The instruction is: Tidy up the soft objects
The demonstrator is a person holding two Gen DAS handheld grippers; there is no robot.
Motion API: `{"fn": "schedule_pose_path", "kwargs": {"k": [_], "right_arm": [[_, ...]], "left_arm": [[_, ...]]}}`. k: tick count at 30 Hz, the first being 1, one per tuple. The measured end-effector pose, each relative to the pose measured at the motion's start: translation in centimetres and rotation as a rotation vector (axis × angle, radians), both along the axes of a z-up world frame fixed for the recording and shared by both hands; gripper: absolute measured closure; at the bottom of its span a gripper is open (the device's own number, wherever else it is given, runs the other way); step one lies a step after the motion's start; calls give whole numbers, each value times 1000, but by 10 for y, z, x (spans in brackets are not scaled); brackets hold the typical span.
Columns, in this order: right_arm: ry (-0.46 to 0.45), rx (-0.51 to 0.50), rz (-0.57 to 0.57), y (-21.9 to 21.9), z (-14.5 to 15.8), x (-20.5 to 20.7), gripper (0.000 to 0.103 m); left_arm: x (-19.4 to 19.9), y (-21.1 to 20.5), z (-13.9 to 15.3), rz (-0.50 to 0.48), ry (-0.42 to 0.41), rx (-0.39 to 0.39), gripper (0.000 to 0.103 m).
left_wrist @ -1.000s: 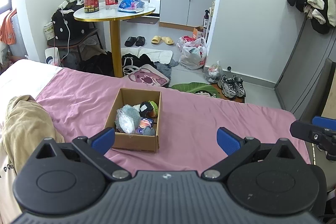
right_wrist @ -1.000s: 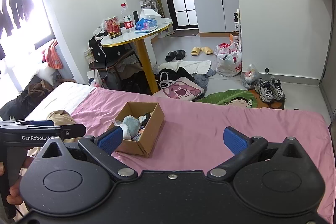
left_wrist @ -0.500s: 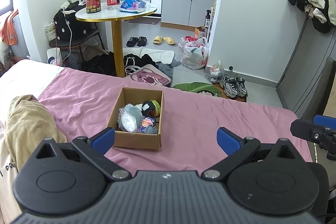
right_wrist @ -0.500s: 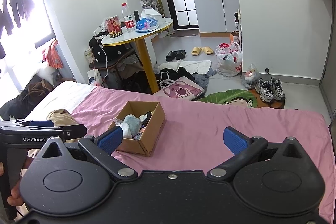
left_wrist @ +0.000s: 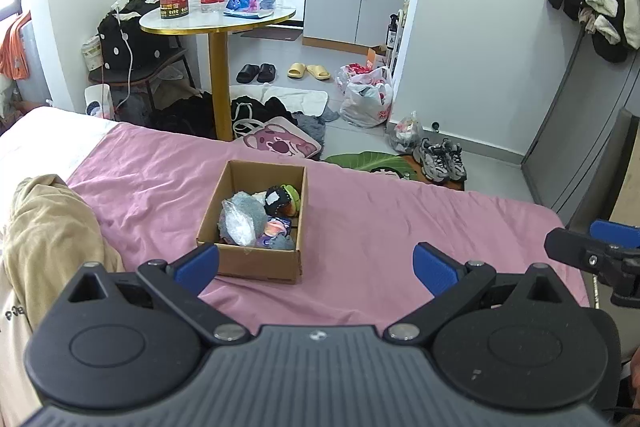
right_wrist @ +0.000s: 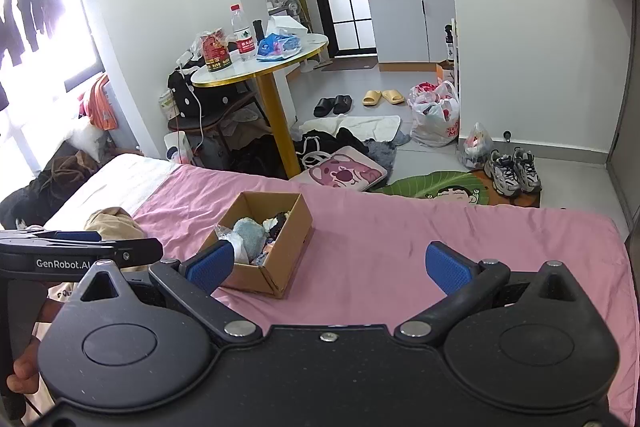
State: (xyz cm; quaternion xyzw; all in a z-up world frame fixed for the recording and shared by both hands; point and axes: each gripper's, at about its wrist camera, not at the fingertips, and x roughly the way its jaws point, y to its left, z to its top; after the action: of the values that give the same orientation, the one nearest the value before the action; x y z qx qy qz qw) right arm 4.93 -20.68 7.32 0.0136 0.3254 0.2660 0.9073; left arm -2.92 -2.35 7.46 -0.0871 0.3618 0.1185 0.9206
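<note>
The cardboard box (left_wrist: pixel 256 223) sits on the pink sheet of the bed (left_wrist: pixel 380 219), roughly mid-bed, and holds a jumble of soft things: a grey-blue plush (left_wrist: pixel 250 207), something in crinkly clear plastic (left_wrist: pixel 238 227), a dark item with a white patch (left_wrist: pixel 276 199) and a few small bright pieces pressed against the near wall. A beige garment (left_wrist: pixel 48 227) lies bunched on the bed to the left of the box, apart from it. The left tool (left_wrist: pixel 316 263) hangs short of the box with its blue pads spread wide and nothing between them; the right tool (right_wrist: pixel 328 265) is likewise wide open and empty, its left pad overlapping the box's near corner in view. The likely trouble is in the first pick: the items are packed close, so wide pads could pinch two together or snag the plastic wrap, and the light box could slide or tip on the soft sheet if a pad catches its wall.
</note>
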Motion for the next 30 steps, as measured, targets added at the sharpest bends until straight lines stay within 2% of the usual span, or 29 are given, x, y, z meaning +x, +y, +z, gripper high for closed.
{"fn": "schedule_pose_path", "kwargs": {"k": [10, 18, 30], "right_arm": [[7, -3, 8, -2, -4, 0, 0], [8, -10, 9, 1, -5, -1, 0], [10, -13, 7, 3, -6, -1, 0]], "left_arm": [[-2, 4, -2, 5, 2, -17, 1], [-1, -1, -3, -11, 13, 7, 1], [0, 0, -4, -6, 12, 3, 1]]}}
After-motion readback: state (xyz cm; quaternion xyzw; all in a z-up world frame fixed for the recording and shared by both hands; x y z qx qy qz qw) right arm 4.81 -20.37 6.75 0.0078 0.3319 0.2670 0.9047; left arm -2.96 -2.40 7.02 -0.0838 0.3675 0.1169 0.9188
